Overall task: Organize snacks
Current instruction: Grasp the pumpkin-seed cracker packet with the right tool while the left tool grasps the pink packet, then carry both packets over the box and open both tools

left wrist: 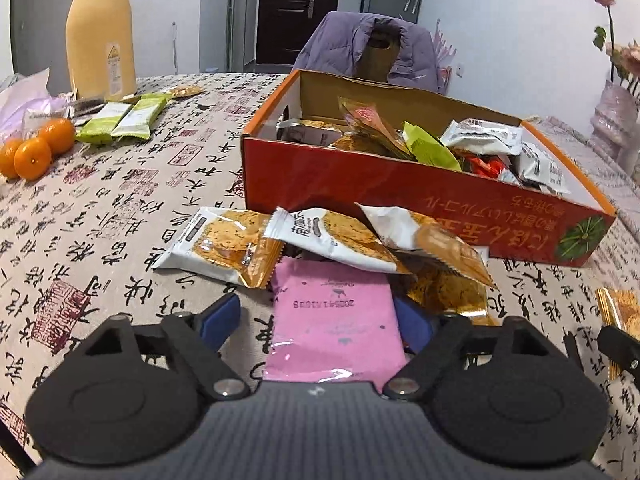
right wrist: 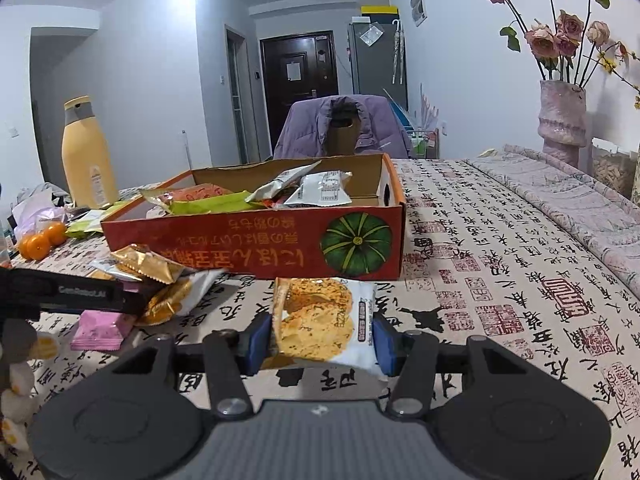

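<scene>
left claw [left wrist: 320, 320] spread around pink packet [left wrist: 334, 320]; right claw [right wrist: 320, 340] pinching cracker packet [right wrist: 320, 320]

One red cardboard box [left wrist: 400, 184] is sitting on the surface [left wrist: 120, 208], holding a heap of packets too jumbled to count. Three white-and-orange cracker packets [left wrist: 224, 246] are lying in front of it in the left wrist view, and a fourth cracker packet [right wrist: 320, 320] is showing in the right wrist view. One pink packet [left wrist: 336, 320] is lying near them. Three oranges [left wrist: 34, 152] are sitting together at the far left. At least two green packets [left wrist: 132, 118] are lying beside them. One yellow bottle [left wrist: 100, 36] is standing behind. One vase [right wrist: 562, 120] is holding flowers.
</scene>
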The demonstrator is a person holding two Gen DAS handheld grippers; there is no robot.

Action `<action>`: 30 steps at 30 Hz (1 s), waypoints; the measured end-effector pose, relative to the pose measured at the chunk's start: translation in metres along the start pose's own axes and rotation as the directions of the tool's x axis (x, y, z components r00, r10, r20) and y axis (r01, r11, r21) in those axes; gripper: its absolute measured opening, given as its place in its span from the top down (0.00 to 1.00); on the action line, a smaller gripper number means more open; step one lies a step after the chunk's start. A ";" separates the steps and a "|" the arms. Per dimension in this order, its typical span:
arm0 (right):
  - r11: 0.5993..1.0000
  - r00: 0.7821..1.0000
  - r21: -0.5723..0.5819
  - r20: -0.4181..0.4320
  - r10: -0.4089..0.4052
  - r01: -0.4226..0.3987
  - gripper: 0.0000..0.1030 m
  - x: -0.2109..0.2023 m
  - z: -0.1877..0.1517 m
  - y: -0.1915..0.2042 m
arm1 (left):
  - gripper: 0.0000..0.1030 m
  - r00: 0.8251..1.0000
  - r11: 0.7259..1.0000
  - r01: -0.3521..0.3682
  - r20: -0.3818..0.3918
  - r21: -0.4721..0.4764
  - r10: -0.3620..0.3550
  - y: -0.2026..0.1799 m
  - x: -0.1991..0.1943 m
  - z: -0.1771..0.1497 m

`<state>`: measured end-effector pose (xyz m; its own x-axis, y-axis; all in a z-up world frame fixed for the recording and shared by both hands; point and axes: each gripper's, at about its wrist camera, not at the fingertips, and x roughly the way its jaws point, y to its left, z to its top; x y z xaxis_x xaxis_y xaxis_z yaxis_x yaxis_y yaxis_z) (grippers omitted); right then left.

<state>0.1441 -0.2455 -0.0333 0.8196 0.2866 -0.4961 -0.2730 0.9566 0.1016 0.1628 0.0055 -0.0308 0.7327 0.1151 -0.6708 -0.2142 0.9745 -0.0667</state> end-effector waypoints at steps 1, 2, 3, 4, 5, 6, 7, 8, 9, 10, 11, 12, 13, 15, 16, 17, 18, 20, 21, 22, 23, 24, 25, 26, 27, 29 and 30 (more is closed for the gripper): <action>1.000 1.000 -0.001 -0.001 0.001 -0.001 0.50 0.000 0.000 0.001 | 0.22 1.000 1.000 -0.004 0.003 0.010 0.004 -0.002 0.000 -0.001; 1.000 1.000 -0.002 -0.001 0.003 -0.003 0.50 0.000 -0.001 0.001 | 0.23 1.000 1.000 -0.011 0.006 0.019 0.011 -0.003 0.000 -0.002; 1.000 1.000 -0.003 -0.002 0.005 -0.005 0.50 0.000 -0.001 0.002 | 0.26 1.000 1.000 -0.015 0.010 0.024 0.015 -0.004 0.000 -0.002; 1.000 1.000 -0.004 -0.002 0.006 -0.006 0.50 -0.001 -0.001 0.002 | 0.33 1.000 0.999 -0.018 0.015 0.031 0.018 -0.005 -0.001 -0.003; 1.000 1.000 -0.004 -0.002 0.007 -0.007 0.49 -0.002 -0.002 0.002 | 0.38 1.000 0.999 -0.019 0.020 0.039 0.019 -0.006 -0.002 -0.004; 1.000 1.000 -0.005 -0.002 0.008 -0.008 0.49 -0.002 -0.002 0.003 | 0.39 0.999 0.999 -0.023 0.023 0.046 0.022 -0.006 -0.003 -0.004; 1.000 1.000 -0.004 -0.002 0.007 -0.007 0.50 -0.002 -0.002 0.003 | 0.39 1.000 0.999 -0.017 0.025 0.047 0.016 -0.006 -0.003 -0.005; 1.000 1.000 -0.004 -0.002 0.008 -0.008 0.49 -0.003 -0.002 0.003 | 0.39 1.000 0.999 -0.012 0.029 0.048 0.011 -0.005 -0.004 -0.006; 1.000 1.000 -0.004 -0.001 0.007 -0.007 0.49 -0.002 -0.002 0.003 | 0.39 0.999 0.999 -0.008 0.034 0.052 0.006 -0.005 -0.005 -0.007; 1.000 1.000 -0.005 0.001 0.008 -0.008 0.49 -0.003 -0.002 0.003 | 0.39 0.999 0.999 -0.006 0.037 0.052 0.004 -0.004 -0.006 -0.008; 1.000 1.000 -0.006 0.003 0.008 -0.008 0.49 -0.004 -0.002 0.004 | 0.39 0.999 0.999 -0.001 0.038 0.051 -0.001 -0.003 -0.008 -0.009; 1.000 1.000 -0.006 0.003 0.007 -0.007 0.49 -0.005 -0.003 0.004 | 0.39 0.999 0.999 0.003 0.040 0.049 -0.005 -0.003 -0.010 -0.010; 1.000 1.000 -0.006 0.004 0.008 -0.008 0.49 -0.006 -0.003 0.005 | 0.39 0.999 0.999 0.009 0.045 0.049 -0.011 -0.002 -0.012 -0.012; 1.000 1.000 -0.007 0.005 0.010 -0.010 0.49 -0.007 -0.003 0.004 | 0.39 0.998 0.999 0.017 0.053 0.049 -0.020 0.000 -0.016 -0.014; 1.000 1.000 -0.008 0.007 0.011 -0.011 0.49 -0.008 -0.003 0.005 | 0.39 0.998 0.999 0.021 0.056 0.049 -0.024 0.001 -0.019 -0.015; 1.000 1.000 -0.009 0.008 0.013 -0.013 0.49 -0.009 -0.003 0.005 | 0.39 0.998 0.998 0.025 0.059 0.050 -0.028 0.001 -0.021 -0.016; 1.000 1.000 -0.010 0.010 0.014 -0.013 0.49 -0.009 -0.002 0.005 | 0.40 0.998 0.998 0.030 0.062 0.051 -0.033 0.002 -0.023 -0.017; 1.000 1.000 -0.012 0.013 0.017 -0.016 0.49 -0.011 -0.002 0.005 | 0.40 0.996 0.998 0.040 0.072 0.054 -0.044 0.003 -0.030 -0.018; 1.000 1.000 -0.013 0.015 0.018 -0.018 0.49 -0.011 -0.001 0.006 | 0.40 0.995 0.997 0.049 0.080 0.057 -0.053 0.004 -0.034 -0.018; 1.000 1.000 -0.015 0.017 0.019 -0.019 0.49 -0.012 0.000 0.006 | 0.40 0.994 0.997 0.056 0.088 0.060 -0.061 0.004 -0.038 -0.018; 1.000 1.000 -0.017 0.019 0.021 -0.021 0.49 -0.012 0.000 0.007 | 0.40 0.993 0.996 0.064 0.100 0.065 -0.070 0.005 -0.044 -0.018; 1.000 1.000 -0.018 0.020 0.022 -0.022 0.49 -0.012 0.001 0.007 | 0.40 0.991 0.995 0.071 0.110 0.068 -0.078 0.004 -0.049 -0.018; 1.000 0.999 -0.021 0.023 0.023 -0.022 0.49 -0.012 0.002 0.008 | 0.40 0.989 0.994 0.079 0.123 0.073 -0.087 0.005 -0.054 -0.017; 0.999 0.999 -0.022 0.026 0.024 -0.023 0.49 -0.012 0.003 0.008 | 0.40 0.986 0.993 0.087 0.137 0.075 -0.096 0.005 -0.060 -0.016; 0.999 0.999 -0.024 0.029 0.026 -0.025 0.49 -0.013 0.005 0.008 | 0.40 0.983 0.992 0.096 0.151 0.078 -0.107 0.004 -0.066 -0.015; 0.999 0.999 -0.030 0.037 0.029 -0.028 0.49 -0.013 0.007 0.010 | 0.40 0.977 0.991 0.107 0.173 0.082 -0.120 0.003 -0.074 -0.011; 0.999 0.999 -0.033 0.040 0.030 -0.028 0.49 -0.013 0.009 0.010 | 0.40 0.974 0.990 0.113 0.188 0.085 -0.128 0.003 -0.079 -0.008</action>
<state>0.1354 -0.2389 -0.0187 0.8305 0.3167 -0.4583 -0.3125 0.9459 0.0874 0.0992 -0.0025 0.0156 0.8623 0.0241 -0.5059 -0.0744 0.9941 -0.0795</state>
